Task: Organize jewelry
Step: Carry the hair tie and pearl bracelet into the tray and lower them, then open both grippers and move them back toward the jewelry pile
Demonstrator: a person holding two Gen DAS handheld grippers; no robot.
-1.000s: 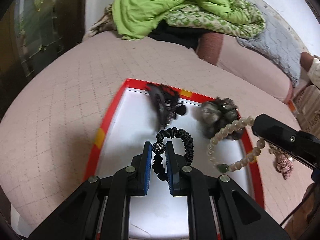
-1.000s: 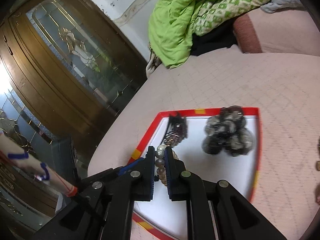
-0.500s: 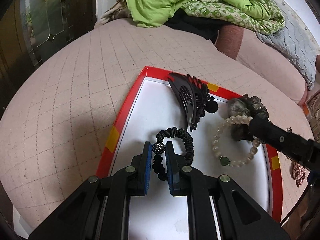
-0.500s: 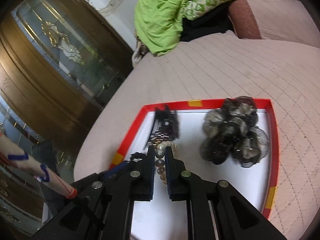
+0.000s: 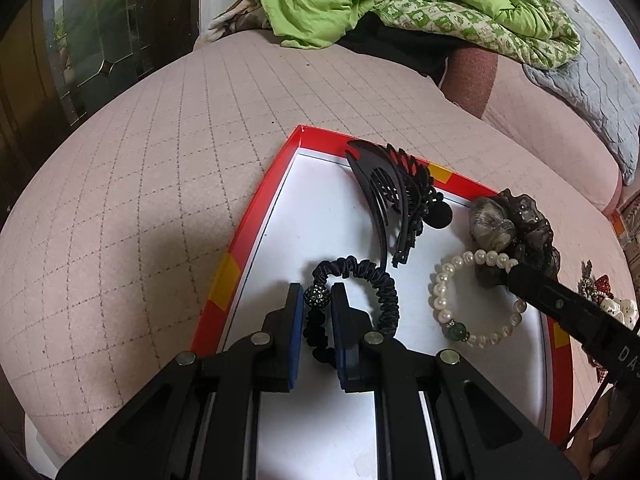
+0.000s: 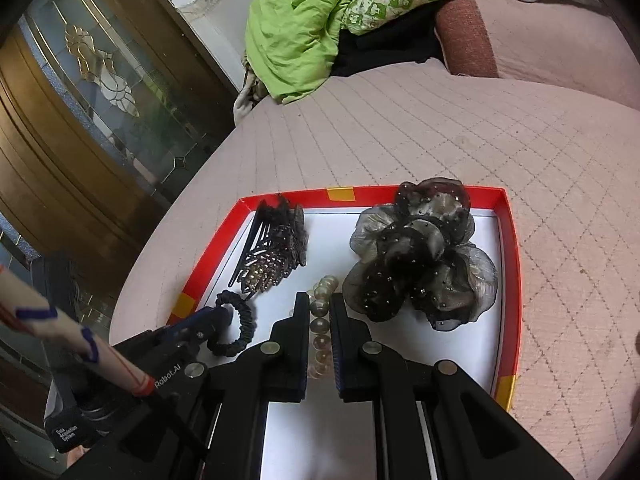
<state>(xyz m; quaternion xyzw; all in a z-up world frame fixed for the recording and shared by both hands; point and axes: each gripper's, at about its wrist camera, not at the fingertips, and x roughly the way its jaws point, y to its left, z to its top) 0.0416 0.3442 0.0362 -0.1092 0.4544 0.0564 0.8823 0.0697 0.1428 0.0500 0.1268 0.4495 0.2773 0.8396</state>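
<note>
left gripper [image 5: 316, 304]: clamped on the black hair tie [image 5: 362, 280], pinching it right by the sparkly bead, loop trailing off to the right onto the tray floor

right gripper [image 6: 320, 312]: squeezed on the pearl bracelet [image 5: 466, 300], beads strung along the gap between the pads

tray [image 5: 248, 236]: both pieces hang low over its white floor, near end, side by side

beyond: hair claw [image 5: 396, 204] then the organza scrunchie [image 6: 420, 256] toward the far wall

next move, my guess: just let go, each loop drops clear of the other

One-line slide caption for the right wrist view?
Right gripper shut on pearl bracelet over red-rimmed tray, beside grey organza scrunchie.
</note>
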